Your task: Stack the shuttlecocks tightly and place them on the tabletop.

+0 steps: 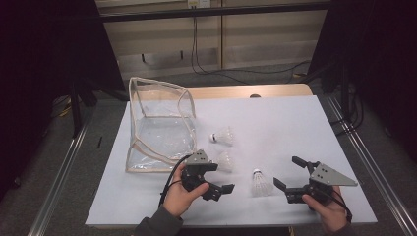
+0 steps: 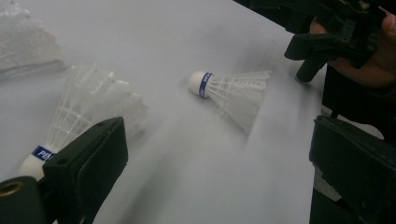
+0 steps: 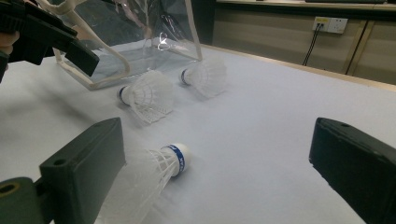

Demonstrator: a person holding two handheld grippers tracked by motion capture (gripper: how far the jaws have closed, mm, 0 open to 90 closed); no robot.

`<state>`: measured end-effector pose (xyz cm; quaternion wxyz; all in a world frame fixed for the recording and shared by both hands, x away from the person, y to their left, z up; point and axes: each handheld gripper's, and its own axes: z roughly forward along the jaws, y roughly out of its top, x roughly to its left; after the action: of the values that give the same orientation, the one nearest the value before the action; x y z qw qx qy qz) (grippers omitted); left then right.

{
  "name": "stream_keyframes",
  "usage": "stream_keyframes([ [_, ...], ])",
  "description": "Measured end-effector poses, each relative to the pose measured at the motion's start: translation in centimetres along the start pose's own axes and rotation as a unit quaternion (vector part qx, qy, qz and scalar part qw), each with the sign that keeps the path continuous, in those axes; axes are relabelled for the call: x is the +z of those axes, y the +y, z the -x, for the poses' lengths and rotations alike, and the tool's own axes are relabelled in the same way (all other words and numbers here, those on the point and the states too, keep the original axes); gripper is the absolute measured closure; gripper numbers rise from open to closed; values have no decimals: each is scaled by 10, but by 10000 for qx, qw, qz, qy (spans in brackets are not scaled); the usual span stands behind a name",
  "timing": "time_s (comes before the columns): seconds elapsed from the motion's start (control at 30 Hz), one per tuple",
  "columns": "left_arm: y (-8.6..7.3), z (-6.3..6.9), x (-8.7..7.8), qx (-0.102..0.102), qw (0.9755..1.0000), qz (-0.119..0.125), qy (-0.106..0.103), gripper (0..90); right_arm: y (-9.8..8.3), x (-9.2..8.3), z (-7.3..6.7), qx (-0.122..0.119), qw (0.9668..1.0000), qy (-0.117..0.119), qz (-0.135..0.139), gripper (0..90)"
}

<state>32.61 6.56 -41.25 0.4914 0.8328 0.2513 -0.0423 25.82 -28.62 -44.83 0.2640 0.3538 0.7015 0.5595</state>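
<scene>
Three white shuttlecocks lie on the white table top [image 1: 295, 123]. The nearest shuttlecock [image 1: 260, 183] rests between my two grippers, cork pointing away from me. My left gripper [image 1: 219, 178] is open and empty, its jaws aimed right at that shuttlecock [image 2: 231, 91]. A second shuttlecock [image 1: 225, 161] lies just beyond its far jaw, close to the left jaw in the left gripper view [image 2: 88, 107]. My right gripper [image 1: 289, 173] is open and empty too, a little right of the nearest shuttlecock [image 3: 154, 172]. The third shuttlecock [image 1: 222, 136] lies farther back.
A clear plastic bag [image 1: 160, 125] with pale trim stands open on the table's left side, its mouth facing the shuttlecocks. The table's front edge runs just below both hands. Dark floor, metal rails and cables surround the table.
</scene>
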Motion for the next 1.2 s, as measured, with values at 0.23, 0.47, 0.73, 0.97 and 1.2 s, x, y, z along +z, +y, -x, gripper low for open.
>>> stream_keyframes([
  [0.23,-3,-5,-10,29,10000,28,68,50,0,0,0,3,10000,1,-1,28],
  [0.47,-9,-7,-15,97,9999,3,94,50,0,0,0,3,10000,-11,-6,28],
  [0.73,-17,-11,-30,76,9999,126,70,56,1,2,-1,-39,10000,18,-33,29],
  [0.97,-22,-14,-43,123,9996,232,-59,48,2,2,-1,-49,10000,7,-15,29],
  [1.2,-28,-18,-52,211,9994,282,-33,44,2,1,-1,-27,10000,-17,-17,29],
])
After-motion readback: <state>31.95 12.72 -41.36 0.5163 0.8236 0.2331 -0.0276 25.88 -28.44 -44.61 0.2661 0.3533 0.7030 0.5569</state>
